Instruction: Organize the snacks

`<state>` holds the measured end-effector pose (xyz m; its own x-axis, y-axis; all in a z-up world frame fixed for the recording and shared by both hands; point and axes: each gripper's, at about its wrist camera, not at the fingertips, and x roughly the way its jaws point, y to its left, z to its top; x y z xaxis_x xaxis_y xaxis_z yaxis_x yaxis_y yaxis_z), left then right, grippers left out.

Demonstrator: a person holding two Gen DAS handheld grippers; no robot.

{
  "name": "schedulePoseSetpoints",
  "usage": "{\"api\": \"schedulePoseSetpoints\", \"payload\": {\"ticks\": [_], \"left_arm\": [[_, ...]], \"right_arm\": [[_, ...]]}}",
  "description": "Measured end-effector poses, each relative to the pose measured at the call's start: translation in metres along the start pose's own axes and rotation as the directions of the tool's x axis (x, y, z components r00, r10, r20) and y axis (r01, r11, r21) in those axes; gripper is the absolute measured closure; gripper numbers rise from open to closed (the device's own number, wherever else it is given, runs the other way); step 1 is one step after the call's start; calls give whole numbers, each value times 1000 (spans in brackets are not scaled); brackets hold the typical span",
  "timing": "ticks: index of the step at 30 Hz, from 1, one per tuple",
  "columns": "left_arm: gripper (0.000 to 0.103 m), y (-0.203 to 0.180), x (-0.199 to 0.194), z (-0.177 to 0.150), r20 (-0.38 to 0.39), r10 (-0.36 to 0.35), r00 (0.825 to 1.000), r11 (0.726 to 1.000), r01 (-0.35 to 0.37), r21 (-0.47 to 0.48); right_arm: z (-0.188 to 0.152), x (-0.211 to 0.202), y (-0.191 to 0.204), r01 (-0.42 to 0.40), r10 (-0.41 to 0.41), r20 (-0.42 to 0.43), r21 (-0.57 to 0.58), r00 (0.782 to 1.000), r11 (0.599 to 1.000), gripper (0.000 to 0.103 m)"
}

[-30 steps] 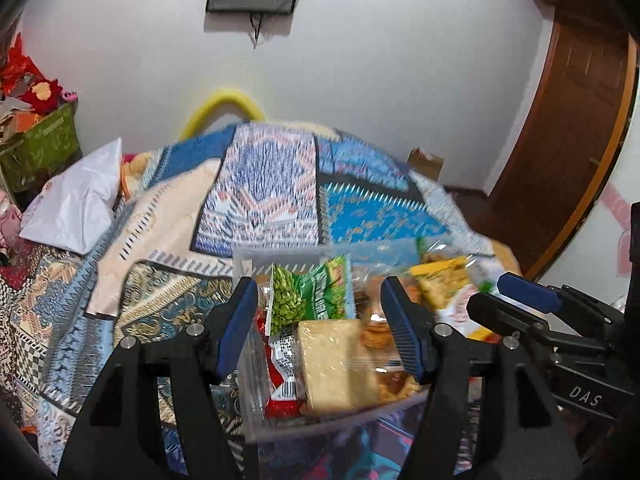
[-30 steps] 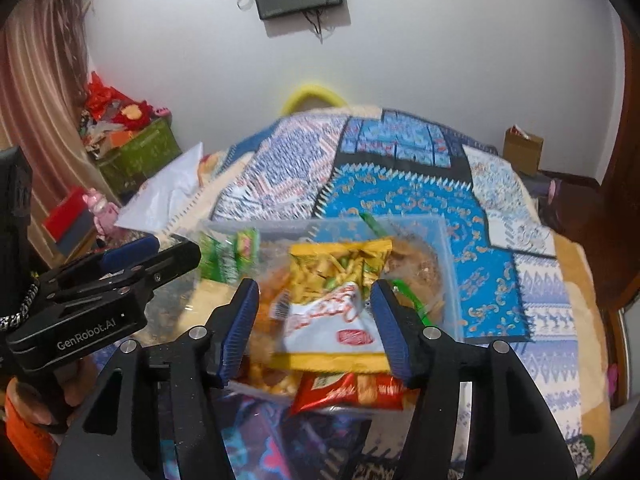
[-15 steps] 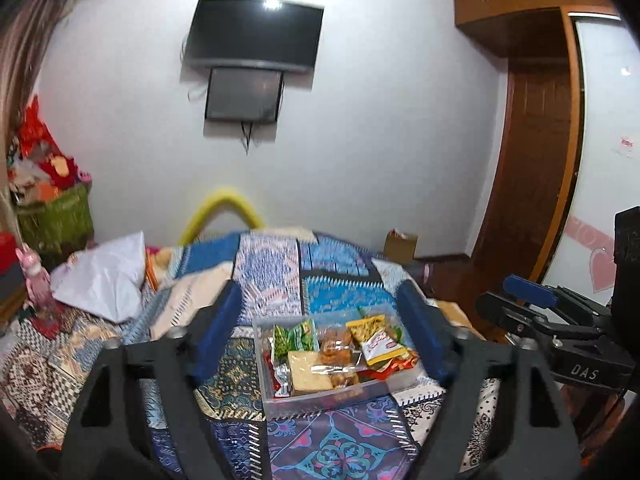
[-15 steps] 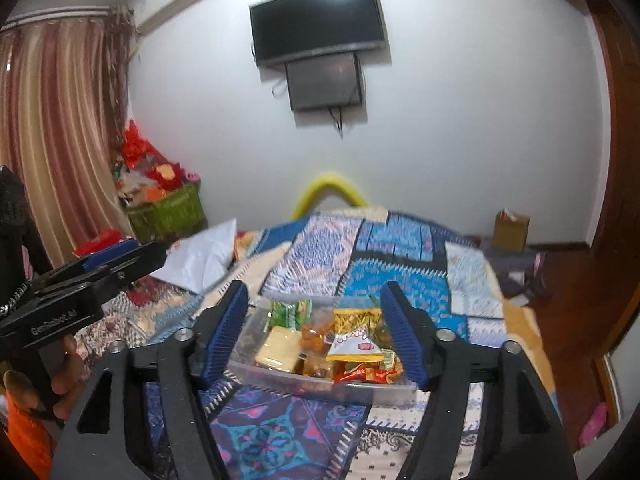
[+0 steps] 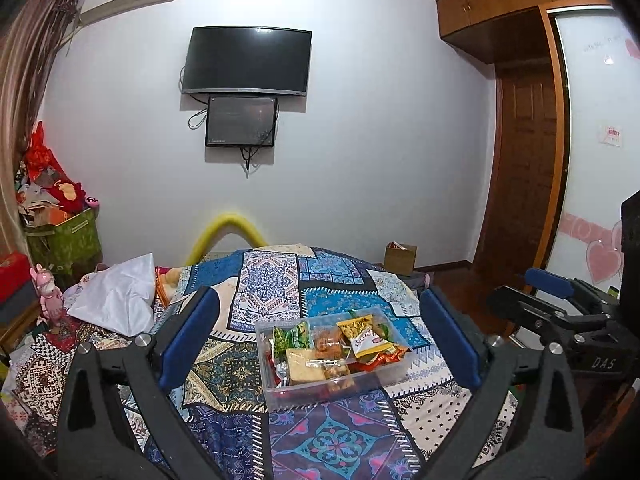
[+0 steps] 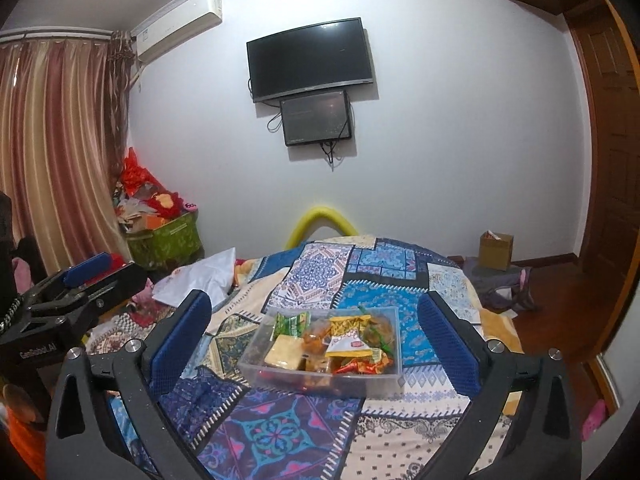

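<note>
Resting on the quilt (image 5: 256, 292), snack box (image 5: 332, 390); left gripper (image 5: 320, 336) and right gripper (image 6: 316, 344) just opened wide, empty.

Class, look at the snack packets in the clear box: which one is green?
The green packet at the box's far left corner; the others are yellow, orange, red or pale.

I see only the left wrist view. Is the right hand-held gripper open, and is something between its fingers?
Observer: The right hand-held gripper is wide open; its jaws have just been opening, with nothing between them. The clear box lies farther off.
Operator: What lies on the floor right of the bed?
Observer: A small pink thing, perhaps a slipper.
Operator: Who holds the left one?
Observer: A hand grips the left hand-held gripper from below.
</note>
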<state>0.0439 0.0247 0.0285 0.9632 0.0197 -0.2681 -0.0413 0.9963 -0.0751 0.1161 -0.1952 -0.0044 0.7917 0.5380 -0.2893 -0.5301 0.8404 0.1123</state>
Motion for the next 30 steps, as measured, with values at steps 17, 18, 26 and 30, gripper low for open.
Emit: {"api": "schedulePoseSetpoints", "payload": {"ticks": [17, 18, 26, 30], "left_arm": [[2, 0, -2, -8, -14, -8, 1000, 1000, 8, 2], [2, 0, -2, -9, -14, -8, 1000, 1000, 8, 1], [2, 0, -2, -10, -17, -11, 1000, 1000, 11, 0], [2, 0, -2, -10, -16, -10, 1000, 1000, 10, 0]], "right_arm": [[-6, -9, 0, 0, 0, 2, 1, 1000, 1000, 0], [-6, -9, 0, -1, 1, 2, 2, 1000, 1000, 0], [-5, -11, 1, 0, 0, 4, -2, 1000, 1000, 0], [-6, -12, 1, -2, 2, 5, -1, 1000, 1000, 0]]}}
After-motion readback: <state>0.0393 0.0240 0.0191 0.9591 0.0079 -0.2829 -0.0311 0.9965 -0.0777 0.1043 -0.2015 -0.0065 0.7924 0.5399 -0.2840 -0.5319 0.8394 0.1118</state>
